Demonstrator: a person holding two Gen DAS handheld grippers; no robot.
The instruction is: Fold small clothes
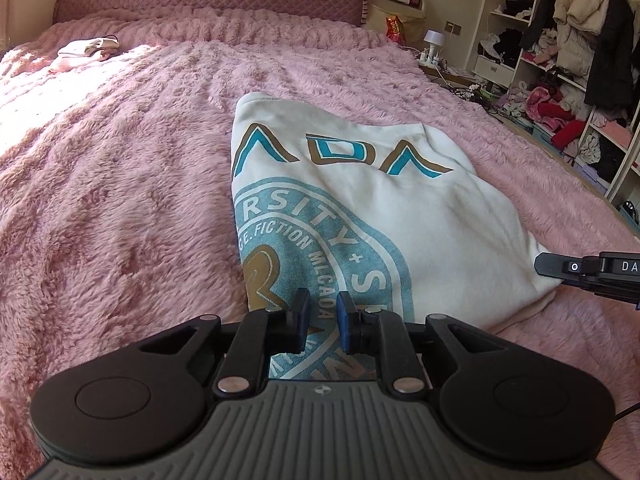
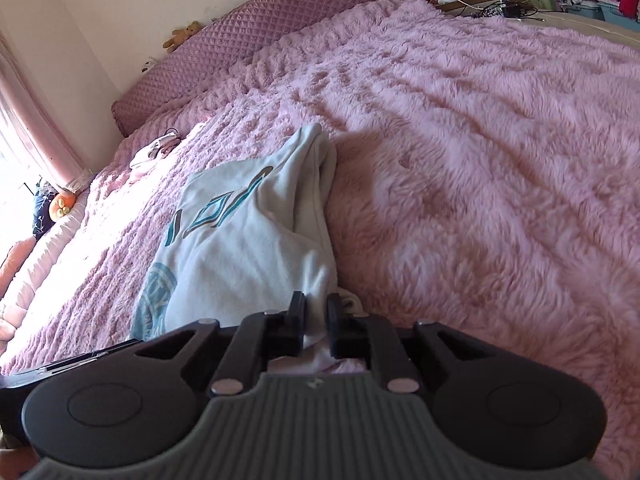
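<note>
Folding is under way, I judge: your left gripper (image 1: 322,316) hangs over the cream sweatshirt with teal printed lettering (image 1: 360,200) on the fluffy pink blanket (image 1: 120,200), jaws narrowly parted, holding nothing visible. Only the right wrist view shows your right gripper (image 2: 316,320), its jaws narrow around the sweatshirt's right edge. Next, carry that edge across.

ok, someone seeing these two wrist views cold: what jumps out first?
The cream sweatshirt with the teal and gold university crest lies part-folded in the middle of the fluffy pink bedspread, which fills nearly both views. The left gripper sits over the sweatshirt's near edge, its fingers apart, and the right gripper has a strip of the cream cloth running between its fingers at the right-hand corner. Behind, at the far right, are cluttered open white wardrobe shelves.
</note>
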